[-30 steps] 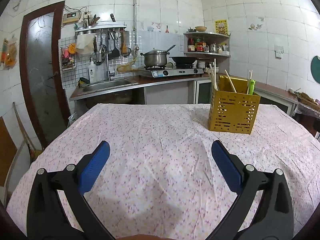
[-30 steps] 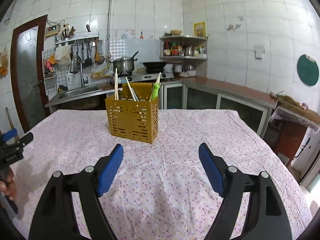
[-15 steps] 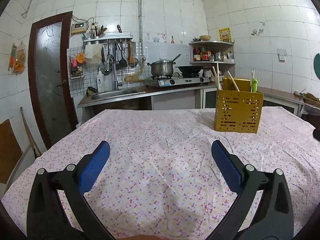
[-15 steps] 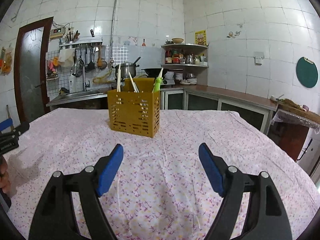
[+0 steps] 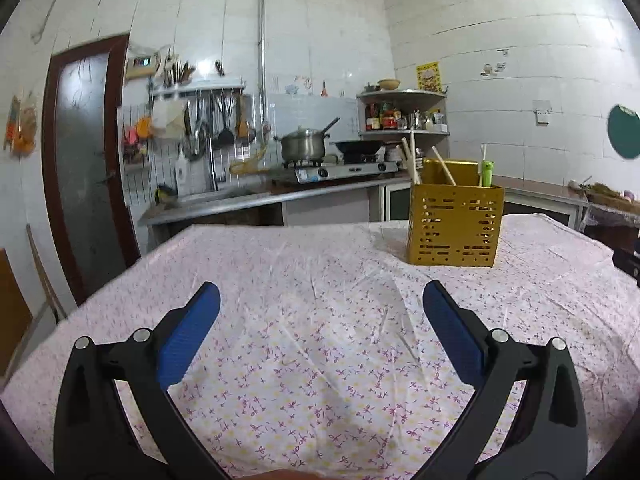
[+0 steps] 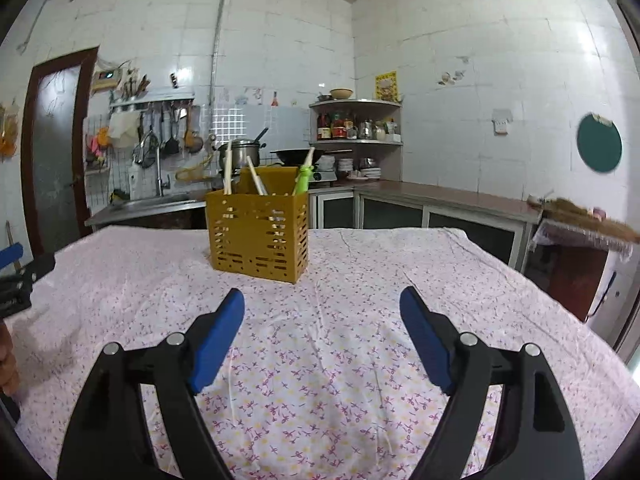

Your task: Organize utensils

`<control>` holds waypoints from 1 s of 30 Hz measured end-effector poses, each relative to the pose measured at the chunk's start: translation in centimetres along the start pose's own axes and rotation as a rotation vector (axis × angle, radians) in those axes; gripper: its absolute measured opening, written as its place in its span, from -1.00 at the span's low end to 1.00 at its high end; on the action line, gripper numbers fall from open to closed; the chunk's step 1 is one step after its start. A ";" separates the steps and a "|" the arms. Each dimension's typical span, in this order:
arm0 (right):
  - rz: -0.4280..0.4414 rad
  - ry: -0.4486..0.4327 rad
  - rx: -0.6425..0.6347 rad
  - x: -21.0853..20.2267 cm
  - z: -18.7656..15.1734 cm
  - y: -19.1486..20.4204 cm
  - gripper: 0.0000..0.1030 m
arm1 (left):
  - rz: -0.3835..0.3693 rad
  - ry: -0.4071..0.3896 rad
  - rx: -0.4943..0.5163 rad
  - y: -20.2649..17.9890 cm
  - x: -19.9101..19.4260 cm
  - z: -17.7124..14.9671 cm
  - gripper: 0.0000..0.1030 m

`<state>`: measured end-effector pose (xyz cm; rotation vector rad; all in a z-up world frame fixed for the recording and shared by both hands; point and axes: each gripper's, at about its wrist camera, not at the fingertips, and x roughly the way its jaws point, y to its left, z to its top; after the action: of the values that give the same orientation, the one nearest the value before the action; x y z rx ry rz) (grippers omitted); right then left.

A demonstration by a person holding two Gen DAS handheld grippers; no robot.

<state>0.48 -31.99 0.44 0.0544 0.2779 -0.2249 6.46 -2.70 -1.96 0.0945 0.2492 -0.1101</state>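
Observation:
A yellow slotted utensil holder (image 5: pixel 455 226) stands on the floral tablecloth (image 5: pixel 320 320), far right in the left wrist view and centre-left in the right wrist view (image 6: pixel 259 237). Wooden chopsticks (image 6: pixel 228 168) and a green-handled utensil (image 6: pixel 302 178) stick out of it. My left gripper (image 5: pixel 320 304) is open and empty, low over the cloth. My right gripper (image 6: pixel 322 308) is open and empty, just short of the holder. The left gripper shows at the left edge of the right wrist view (image 6: pixel 16 276).
Behind the table a counter carries a sink (image 5: pixel 224 196), a stove with a pot (image 5: pixel 302 146) and a wok (image 5: pixel 358 146). A corner shelf (image 5: pixel 402 114) holds bottles. A dark door (image 5: pixel 80 168) is at the left.
Both grippers have dropped lower and tilted up, so the table looks flatter and the holder sits nearer the horizon. Both stay open and empty.

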 end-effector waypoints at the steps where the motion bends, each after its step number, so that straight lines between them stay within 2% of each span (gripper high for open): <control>1: -0.002 0.006 0.001 0.2 0.0 0.1 0.53 | -0.003 -0.002 0.000 0.2 0.1 0.0 0.91; 6: -0.006 0.002 -0.018 0.2 -0.1 0.4 0.53 | -0.015 0.021 -0.036 1.2 0.8 -0.1 0.91; 30: -0.007 0.006 -0.010 0.4 -0.3 0.4 0.54 | -0.028 0.017 -0.032 0.7 0.7 -0.4 0.91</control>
<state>0.85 -31.66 0.03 0.0440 0.2849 -0.2298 7.16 -2.00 -2.42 0.0603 0.2691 -0.1328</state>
